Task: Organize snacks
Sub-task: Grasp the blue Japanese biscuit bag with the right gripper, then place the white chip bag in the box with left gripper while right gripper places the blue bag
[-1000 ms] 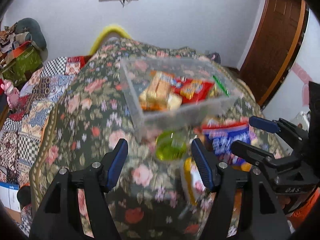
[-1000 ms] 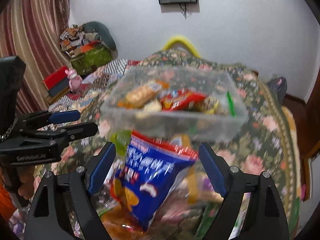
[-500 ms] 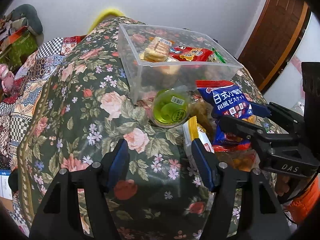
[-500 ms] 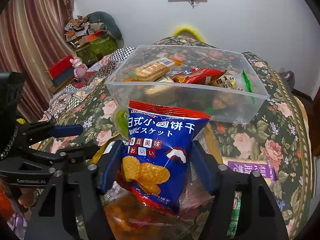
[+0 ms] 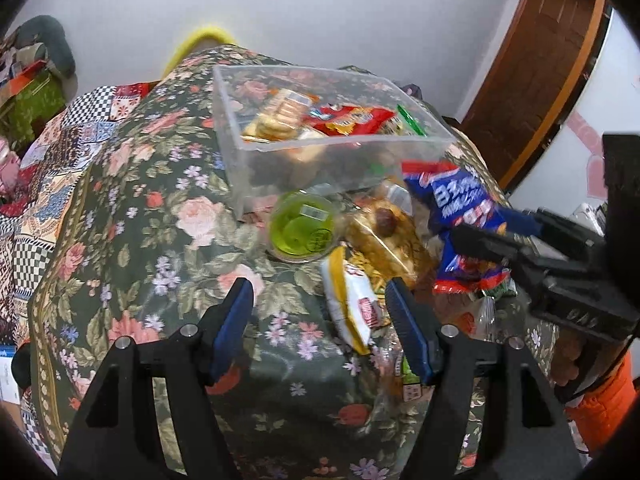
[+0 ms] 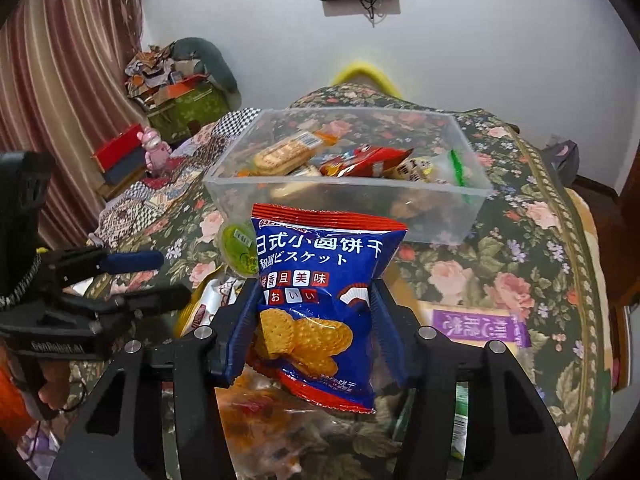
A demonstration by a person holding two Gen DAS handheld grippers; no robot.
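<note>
Through the left wrist camera, I am holding my left claw (image 5: 320, 300) open over the flowery worktop (image 5: 160, 216), and its jaws are opening with a white and yellow snack pack (image 5: 350, 308) lying between them, untouched. Beyond it, a green jelly cup (image 5: 302, 232) is sitting just beside the clear box (image 5: 320, 148) of snacks.

Through the right wrist camera, my right claw (image 6: 316, 312) is closing, squeezing the blue biscuit bag (image 6: 320, 300) in front of the clear box.
</note>
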